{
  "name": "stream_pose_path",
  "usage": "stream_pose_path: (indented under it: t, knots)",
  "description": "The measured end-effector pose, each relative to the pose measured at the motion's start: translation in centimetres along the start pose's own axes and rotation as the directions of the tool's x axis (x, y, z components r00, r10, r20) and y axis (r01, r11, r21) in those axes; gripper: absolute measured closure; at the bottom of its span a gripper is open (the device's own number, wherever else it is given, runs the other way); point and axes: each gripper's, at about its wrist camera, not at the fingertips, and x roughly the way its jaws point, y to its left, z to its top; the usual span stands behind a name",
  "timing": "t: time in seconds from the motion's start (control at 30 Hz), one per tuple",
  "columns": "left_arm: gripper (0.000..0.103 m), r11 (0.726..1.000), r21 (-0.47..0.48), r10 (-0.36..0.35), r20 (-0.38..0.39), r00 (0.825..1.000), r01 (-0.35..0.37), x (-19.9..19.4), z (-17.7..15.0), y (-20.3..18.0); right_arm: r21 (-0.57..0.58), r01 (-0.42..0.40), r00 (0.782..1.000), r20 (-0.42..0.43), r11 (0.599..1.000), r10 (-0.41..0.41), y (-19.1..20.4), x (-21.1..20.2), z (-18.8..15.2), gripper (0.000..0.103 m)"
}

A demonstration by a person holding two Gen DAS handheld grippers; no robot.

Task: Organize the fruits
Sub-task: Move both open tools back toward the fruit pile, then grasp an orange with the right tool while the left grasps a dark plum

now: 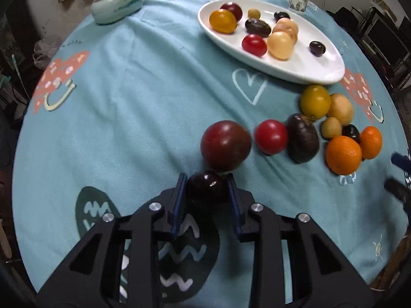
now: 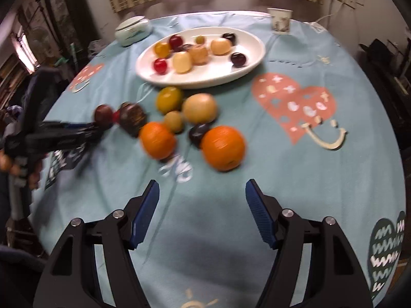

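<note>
My left gripper (image 1: 206,183) is shut on a small dark plum (image 1: 207,187), just above the blue cloth. A large dark red tomato (image 1: 225,145) lies right in front of it, with a red tomato (image 1: 271,136) and a dark purple fruit (image 1: 303,138) to its right. Two oranges (image 2: 158,140) (image 2: 223,147) and several yellow and dark fruits lie loose below the white oval plate (image 2: 246,69), which holds several fruits. My right gripper (image 2: 201,192) is open and empty, in front of the oranges. The left gripper also shows in the right wrist view (image 2: 99,125).
A pale green lidded ceramic jar (image 1: 117,2) stands at the far left of the round table. A paper cup (image 2: 280,20) stands at the far right behind the plate. The table edge (image 2: 399,179) curves close on the right.
</note>
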Motion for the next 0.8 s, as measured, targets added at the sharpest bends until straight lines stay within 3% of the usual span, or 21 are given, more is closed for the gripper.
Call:
stream_pose_path:
  t: [0.1, 0.23, 0.27, 0.3, 0.33, 0.43, 0.57, 0.8]
  knots:
    - [0.073, 0.998, -0.023, -0.05, 0.015, 0.999, 0.05, -1.9, -0.6, 0.4, 0.008, 0.02, 1.0, -0.008, 1.0, -0.02, -1.4, 1.2, 1.3, 0.033]
    - [0.073, 0.998, -0.032, -0.058, 0.046, 0.997, 0.06, -4.1, -1.3, 0.4, -0.024, 0.036, 0.999, -0.036, 0.999, -0.037, -1.6, 3.8, 2.7, 0.033]
    - [0.073, 0.997, -0.039, -0.059, 0.049, 0.997, 0.061, -4.5, -1.4, 0.5, -0.036, 0.041, 0.998, -0.048, 0.999, -0.043, -1.6, 4.5, 2.8, 0.036]
    - [0.073, 0.997, -0.045, -0.061, 0.053, 0.997, 0.064, -4.9, -1.6, 0.6, -0.045, 0.031, 0.996, -0.079, 0.998, -0.035, -1.6, 5.2, 2.9, 0.057]
    - [0.073, 0.997, -0.049, -0.063, 0.06, 0.996, 0.066, -5.3, -1.7, 0.7, -0.05, 0.009, 0.995, -0.1, 0.999, -0.014, -1.6, 5.4, 2.9, 0.059]
    - [0.073, 0.993, -0.066, -0.092, 0.067, 0.993, 0.097, -6.2, -1.8, 0.8, -0.072, -0.013, 0.996, -0.089, 0.997, 0.006, -1.3, 4.0, 2.5, 0.06]
    - [0.073, 0.991, -0.053, -0.118, 0.074, 0.99, 0.122, -6.6, -1.1, -0.1, 0.014, -0.087, 0.995, -0.045, 0.996, 0.088, -2.1, 1.3, 1.7, 0.06]
    - [0.073, 0.992, 0.076, -0.11, 0.093, 0.99, 0.103, -7.4, 1.5, -5.3, 0.026, -0.18, 0.984, 0.011, 0.983, 0.179, 1.1, -1.1, 1.8, 0.06]
